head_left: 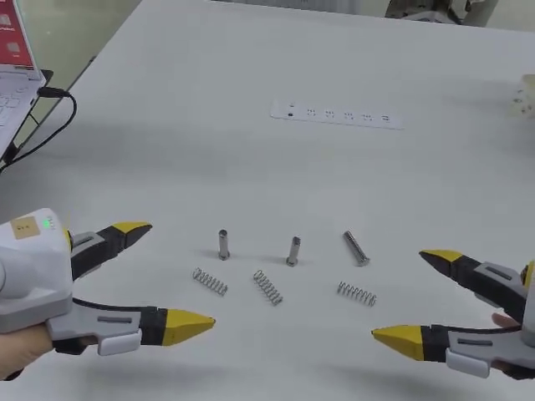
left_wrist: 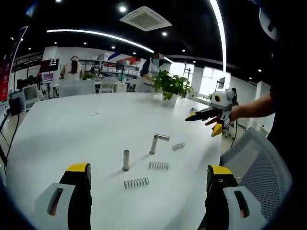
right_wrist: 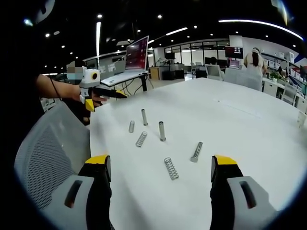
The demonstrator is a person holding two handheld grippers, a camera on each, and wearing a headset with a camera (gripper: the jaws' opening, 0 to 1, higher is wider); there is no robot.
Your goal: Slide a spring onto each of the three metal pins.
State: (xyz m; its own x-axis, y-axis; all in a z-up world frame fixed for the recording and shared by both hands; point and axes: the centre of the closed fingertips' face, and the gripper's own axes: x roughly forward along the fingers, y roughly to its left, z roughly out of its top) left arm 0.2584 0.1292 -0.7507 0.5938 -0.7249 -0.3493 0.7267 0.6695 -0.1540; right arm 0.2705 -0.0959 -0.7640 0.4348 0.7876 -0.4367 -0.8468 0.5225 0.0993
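Three short metal pins stood in row, all bare; left pin (head_left: 223, 244) upright on head; middle pin (head_left: 293, 250) upright too; right pin (head_left: 356, 248) lay on side, angled. Three loose coil springs lay flat just in front, apart from pins: left spring (head_left: 210, 281); middle spring (head_left: 267, 286); right spring (head_left: 357, 292).

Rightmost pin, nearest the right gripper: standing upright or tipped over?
Tipped over. The rightmost pin lies on its side on the table, while the left pin and middle pin stand on end.
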